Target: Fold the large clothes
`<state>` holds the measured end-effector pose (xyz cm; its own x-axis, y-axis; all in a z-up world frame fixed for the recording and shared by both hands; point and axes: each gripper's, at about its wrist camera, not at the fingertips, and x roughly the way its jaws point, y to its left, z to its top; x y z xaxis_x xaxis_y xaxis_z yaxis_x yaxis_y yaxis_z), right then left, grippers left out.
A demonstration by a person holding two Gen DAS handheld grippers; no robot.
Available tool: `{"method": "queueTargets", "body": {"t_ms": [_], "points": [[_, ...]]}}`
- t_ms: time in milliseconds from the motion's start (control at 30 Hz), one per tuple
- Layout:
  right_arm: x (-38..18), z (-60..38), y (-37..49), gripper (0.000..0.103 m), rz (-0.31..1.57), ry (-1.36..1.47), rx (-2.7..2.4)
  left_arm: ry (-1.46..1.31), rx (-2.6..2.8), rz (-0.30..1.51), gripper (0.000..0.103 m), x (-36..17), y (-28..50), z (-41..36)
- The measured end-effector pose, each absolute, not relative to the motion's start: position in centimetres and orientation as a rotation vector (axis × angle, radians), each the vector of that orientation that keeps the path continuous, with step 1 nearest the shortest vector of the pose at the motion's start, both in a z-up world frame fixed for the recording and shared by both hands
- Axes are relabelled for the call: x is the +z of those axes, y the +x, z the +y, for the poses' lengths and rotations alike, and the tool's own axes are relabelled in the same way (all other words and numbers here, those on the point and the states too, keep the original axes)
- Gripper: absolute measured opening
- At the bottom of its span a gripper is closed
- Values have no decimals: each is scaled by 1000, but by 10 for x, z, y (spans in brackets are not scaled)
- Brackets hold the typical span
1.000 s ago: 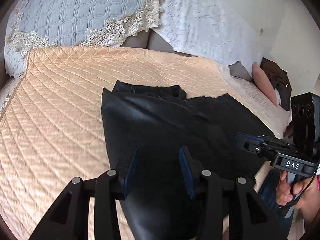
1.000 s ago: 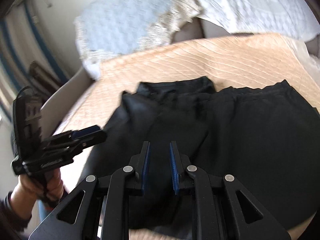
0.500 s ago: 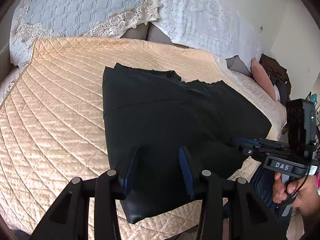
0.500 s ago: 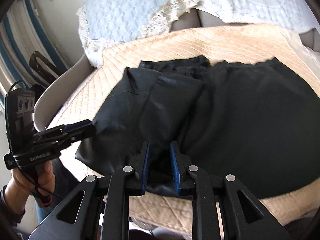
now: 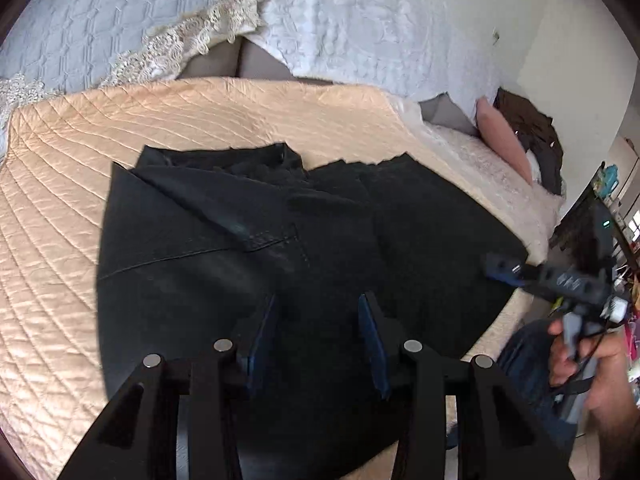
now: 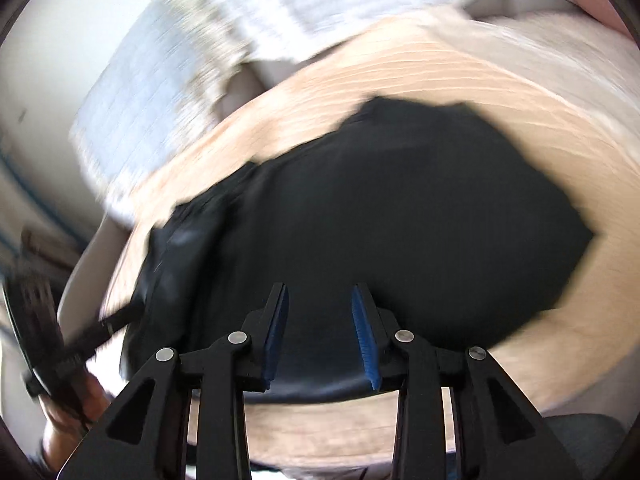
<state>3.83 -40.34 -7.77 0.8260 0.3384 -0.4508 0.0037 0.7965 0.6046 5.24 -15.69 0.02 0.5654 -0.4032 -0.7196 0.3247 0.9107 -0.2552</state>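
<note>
A large black garment (image 5: 280,248) lies spread on the peach quilted bedspread (image 5: 60,216), partly folded, with its waistband at the far side. My left gripper (image 5: 316,320) is open and empty, hovering over the garment's near part. My right gripper (image 6: 320,316) is open and empty above the garment's (image 6: 400,208) near edge; that view is motion-blurred. The right gripper (image 5: 504,270) also shows in the left wrist view at the garment's right edge. The left gripper (image 6: 100,326) shows blurred at the left of the right wrist view.
Pale blue and white lace-trimmed pillows (image 5: 120,20) stand against the headboard at the back. A pink cushion (image 5: 504,140) and dark clothing (image 5: 536,132) lie at the far right of the bed. The bed's near edge (image 6: 340,428) is just below the grippers.
My right gripper's jaws have opened from nearly closed. The right gripper swung fast over the garment. The left gripper stayed open and moved lower and closer to the garment.
</note>
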Motion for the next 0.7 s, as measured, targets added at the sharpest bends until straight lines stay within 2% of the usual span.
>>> {"method": "queueTargets", "body": {"t_ms": [233,267,333,367,700], "points": [[-85,-449,-5,35,508,816,60,-85,-404,862,46,-9,53,-164],[-84,-449,-10,37,503,823,50,-88,-403,862,46,-8,53,-163],[-84,-448,-18,50,490,844,24,-90,-399,866,46,-7,52,-162],[-85,-449,-21,51,490,855,7,-91,-397,866,46,-7,53,-162],[-109,-464,9,55,493,935,-20,-72,-374,855,46,3,78,-172]]}}
